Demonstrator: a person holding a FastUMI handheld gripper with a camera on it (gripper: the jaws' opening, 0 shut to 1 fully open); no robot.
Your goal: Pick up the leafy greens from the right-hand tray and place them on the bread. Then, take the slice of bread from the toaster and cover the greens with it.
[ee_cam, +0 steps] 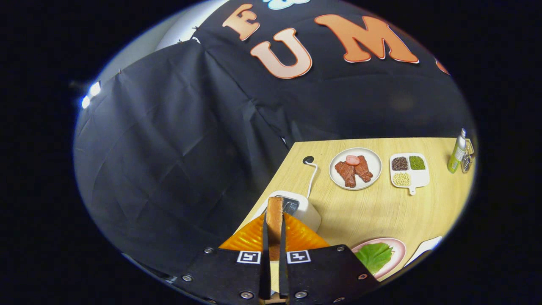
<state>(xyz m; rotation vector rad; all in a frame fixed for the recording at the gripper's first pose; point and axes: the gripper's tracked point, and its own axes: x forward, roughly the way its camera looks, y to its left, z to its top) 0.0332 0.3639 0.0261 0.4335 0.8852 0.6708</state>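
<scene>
Camera: rides on the gripper (274,237) | faces forward along its jaws | raised over the near bench (381,212) corner, looking across to the booth wall.

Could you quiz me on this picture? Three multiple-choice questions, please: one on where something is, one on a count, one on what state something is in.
1. Where is the leaf of greens?
A. on the pink plate
B. in the toaster
C. on the meat plate

2. How many compartments of the divided dish are filled?
A. one
B. three
C. five

3. What is the gripper doing?
A. open
B. shut on a bottle
C. shut on the slice of bread

Answers: 1 A, the leaf lies on that plate. 2 B, three fillings show. 3 C, both fingers press the upright slice.
</scene>
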